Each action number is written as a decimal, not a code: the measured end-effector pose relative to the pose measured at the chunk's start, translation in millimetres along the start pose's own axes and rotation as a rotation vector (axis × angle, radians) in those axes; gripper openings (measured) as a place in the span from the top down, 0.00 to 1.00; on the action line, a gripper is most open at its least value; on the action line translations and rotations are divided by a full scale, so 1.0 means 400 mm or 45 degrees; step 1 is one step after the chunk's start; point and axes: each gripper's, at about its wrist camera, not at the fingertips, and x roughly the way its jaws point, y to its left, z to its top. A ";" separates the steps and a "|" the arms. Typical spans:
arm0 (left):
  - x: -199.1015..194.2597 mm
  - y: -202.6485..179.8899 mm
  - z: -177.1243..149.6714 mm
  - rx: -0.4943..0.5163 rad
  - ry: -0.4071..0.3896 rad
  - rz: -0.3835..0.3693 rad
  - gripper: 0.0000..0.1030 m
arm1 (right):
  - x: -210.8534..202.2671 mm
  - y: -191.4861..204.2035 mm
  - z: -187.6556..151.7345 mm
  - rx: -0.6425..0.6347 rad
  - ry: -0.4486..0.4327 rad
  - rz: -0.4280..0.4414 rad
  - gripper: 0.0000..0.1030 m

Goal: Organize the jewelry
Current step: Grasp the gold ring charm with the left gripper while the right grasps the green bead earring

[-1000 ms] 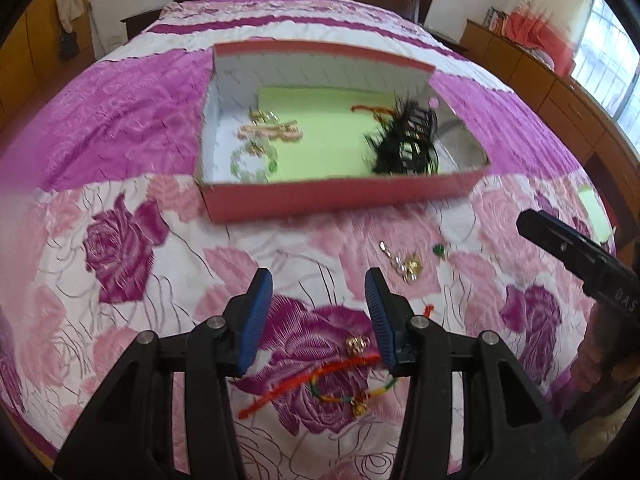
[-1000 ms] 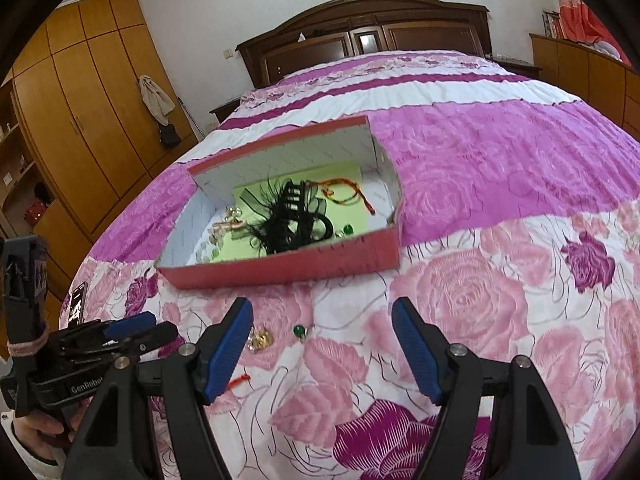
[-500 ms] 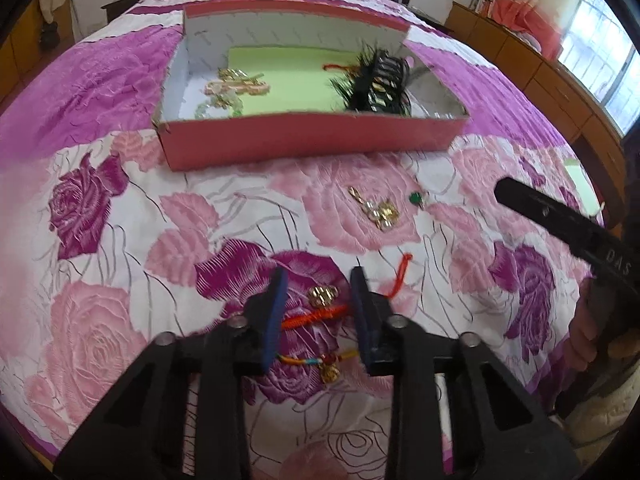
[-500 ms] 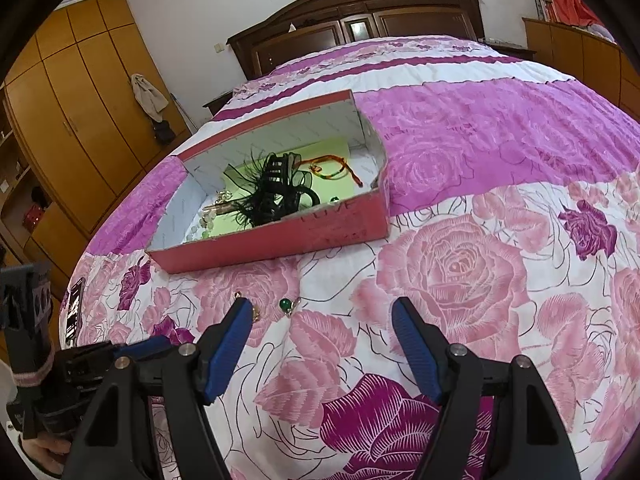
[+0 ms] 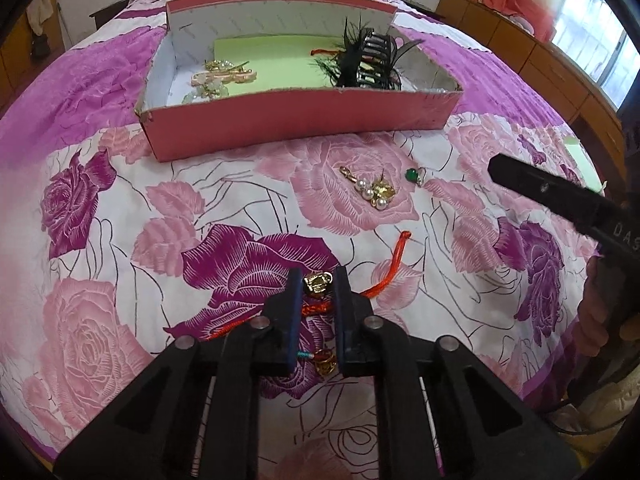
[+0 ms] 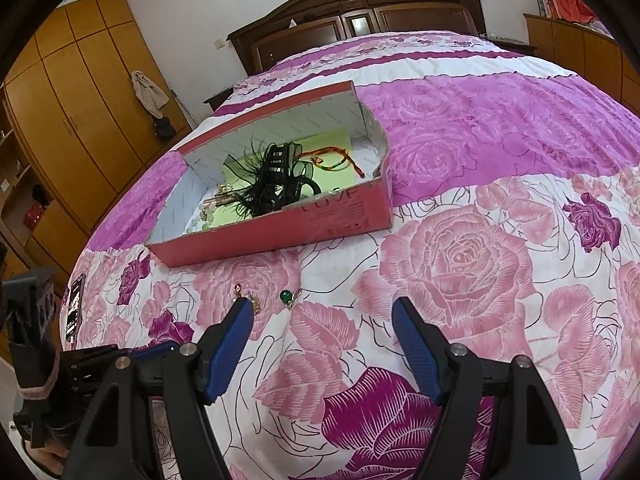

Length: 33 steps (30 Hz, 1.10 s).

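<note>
My left gripper point(image 5: 317, 280) is down on the bedspread, its jaws closed on a red cord bracelet point(image 5: 386, 278) with gold charms. A pearl-and-gold brooch point(image 5: 374, 191) and a green-stone ring point(image 5: 414, 176) lie loose ahead of it. The pink box point(image 5: 296, 120) behind holds a black feathered hair claw point(image 5: 364, 62), pink clips point(image 5: 224, 76) and a red cord. My right gripper point(image 6: 322, 320) is open and empty above the bed, just short of the ring point(image 6: 287, 297) and the brooch point(image 6: 251, 300). The box point(image 6: 280, 228) lies beyond it.
The floral bedspread point(image 6: 460, 264) covers the whole bed. A wooden headboard point(image 6: 360, 20) stands at the far end, wardrobes point(image 6: 60, 120) on the left. A phone point(image 6: 75, 302) lies at the bed's left edge. The left gripper's body point(image 6: 80, 368) shows low on the left.
My left gripper has dropped to the bedspread and closed its jaws from wide open onto the red cord bracelet. My right gripper has stayed open and moved slightly nearer the ring.
</note>
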 end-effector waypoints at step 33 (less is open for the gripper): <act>-0.032 0.073 0.023 -0.099 -0.114 0.049 0.94 | 0.183 0.091 -0.005 -0.232 0.114 -0.053 0.83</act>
